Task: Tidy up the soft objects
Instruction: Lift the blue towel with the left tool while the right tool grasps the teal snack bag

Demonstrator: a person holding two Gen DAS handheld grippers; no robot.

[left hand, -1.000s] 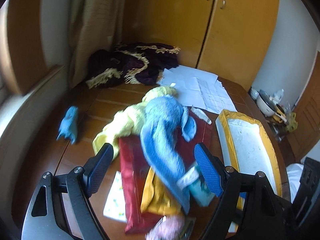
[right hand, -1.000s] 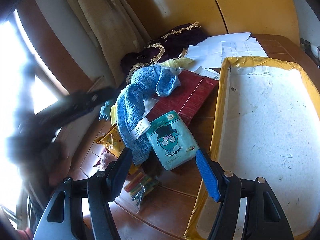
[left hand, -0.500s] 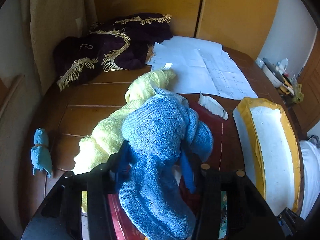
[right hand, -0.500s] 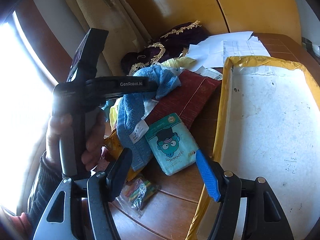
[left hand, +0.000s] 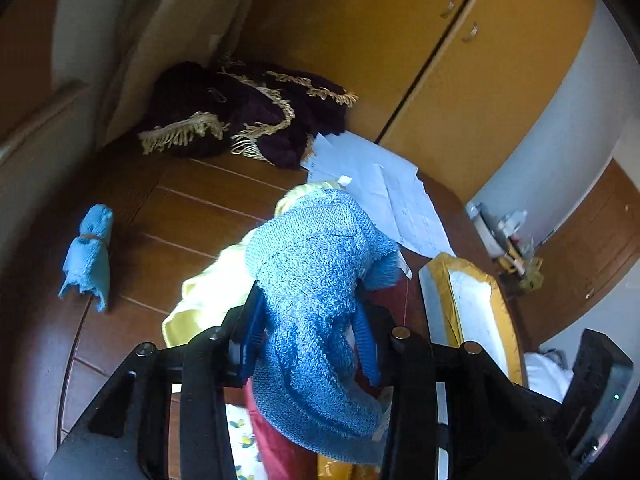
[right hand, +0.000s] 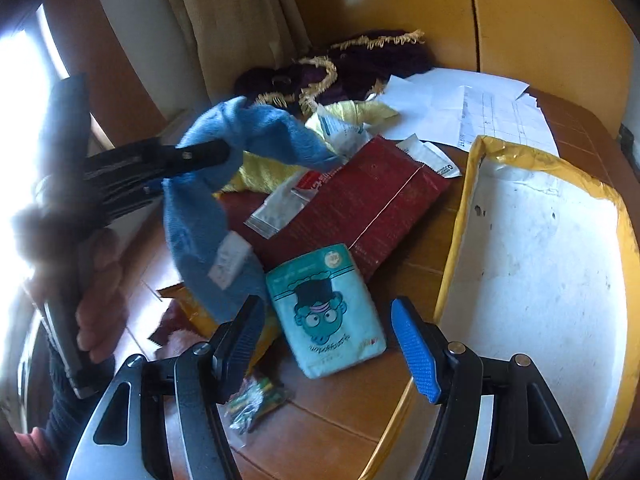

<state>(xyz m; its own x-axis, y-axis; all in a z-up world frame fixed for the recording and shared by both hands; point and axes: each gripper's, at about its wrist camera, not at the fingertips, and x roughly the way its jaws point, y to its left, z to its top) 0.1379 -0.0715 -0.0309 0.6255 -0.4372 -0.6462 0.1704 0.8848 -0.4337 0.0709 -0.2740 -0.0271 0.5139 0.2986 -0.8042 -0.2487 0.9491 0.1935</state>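
While the left claw [left hand: 308, 344] pinches a looped-pile blue towel [left hand: 316, 280], the right claw [right hand: 326, 344] gapes.

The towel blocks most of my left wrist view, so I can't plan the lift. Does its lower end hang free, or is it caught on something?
Observer: In the right wrist view the blue towel drapes over the left gripper. Its tail, with a white label, hangs down, and the very end is hidden behind the right gripper.
Operator: Is the right gripper holding anything?
Observer: No, it is open. A teal packet lies on the table just ahead of its fingers.
Operator: What sits beyond the towel?
Observer: A clear zip bag lies on the red packet.
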